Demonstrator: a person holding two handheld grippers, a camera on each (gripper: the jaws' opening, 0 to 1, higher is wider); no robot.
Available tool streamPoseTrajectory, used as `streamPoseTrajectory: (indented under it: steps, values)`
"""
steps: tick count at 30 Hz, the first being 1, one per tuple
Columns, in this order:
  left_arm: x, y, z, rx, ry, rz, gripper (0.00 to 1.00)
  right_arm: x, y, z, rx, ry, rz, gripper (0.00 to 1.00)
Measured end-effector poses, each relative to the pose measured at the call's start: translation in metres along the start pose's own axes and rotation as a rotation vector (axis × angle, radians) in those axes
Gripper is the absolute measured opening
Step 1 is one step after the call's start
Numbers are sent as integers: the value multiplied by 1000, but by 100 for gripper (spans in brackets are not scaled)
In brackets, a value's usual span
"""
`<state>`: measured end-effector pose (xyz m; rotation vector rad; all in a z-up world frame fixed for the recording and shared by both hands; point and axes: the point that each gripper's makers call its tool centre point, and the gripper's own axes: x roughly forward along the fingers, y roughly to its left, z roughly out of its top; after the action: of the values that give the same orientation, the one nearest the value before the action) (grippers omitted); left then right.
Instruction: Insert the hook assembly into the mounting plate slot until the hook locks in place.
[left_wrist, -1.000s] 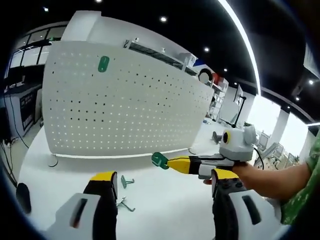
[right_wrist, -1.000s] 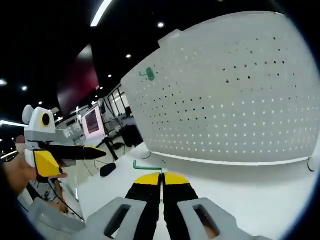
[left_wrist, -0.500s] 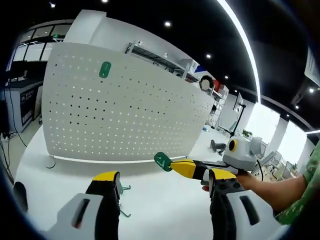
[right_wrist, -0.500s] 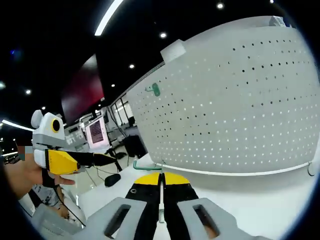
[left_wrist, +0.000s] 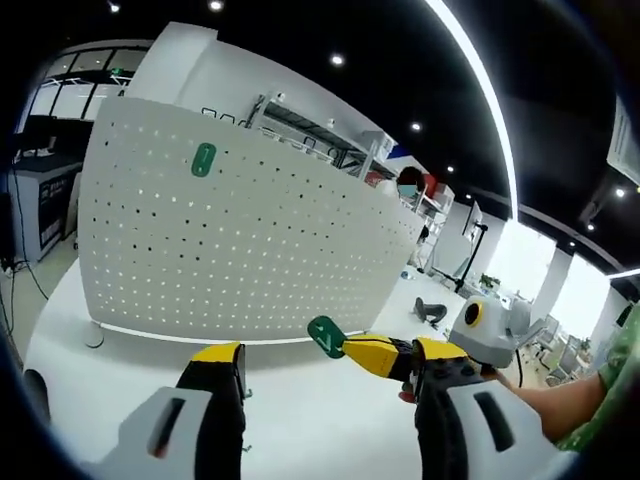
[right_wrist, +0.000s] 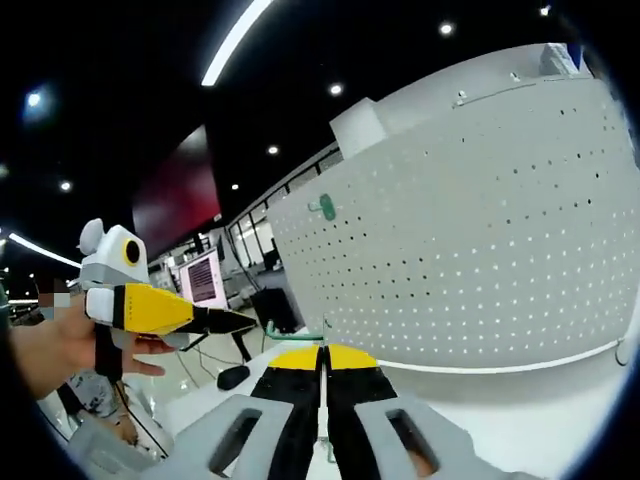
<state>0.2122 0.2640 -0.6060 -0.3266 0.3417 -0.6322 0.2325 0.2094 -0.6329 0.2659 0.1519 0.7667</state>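
Right gripper (left_wrist: 345, 347) is clamping a green hook (left_wrist: 325, 336), holding it in front of the white pegboard (left_wrist: 230, 240), not touching. Left gripper (left_wrist: 325, 385) is hanging with jaws apart, holding nothing. Another green hook (left_wrist: 203, 159) is sitting high on the pegboard.

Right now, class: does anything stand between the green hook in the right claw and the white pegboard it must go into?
Nothing visible does. The right claw holds the green hook in open air before the pegboard; another green hook already hangs high on it.
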Motion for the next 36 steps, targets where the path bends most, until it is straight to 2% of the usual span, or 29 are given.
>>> streamPoseTrajectory:
  steps: [3,13,21,27,36]
  values:
    - [3,2,0,-13,-5,5,66,-1,2,3,-6,-11,1,0]
    - [11,3,-2,-130,-24,-13,58,0,8,4,-14,-25,9,0]
    - [15,4,-1,-255,-53,-37,51,1,12,9,-22,-45,14,0]
    - [17,3,-3,-385,-67,-81,44,0,13,10,-24,-48,16,0]
    - [20,-3,-5,-451,-66,-116,32,-2,16,10,-27,-52,23,0]
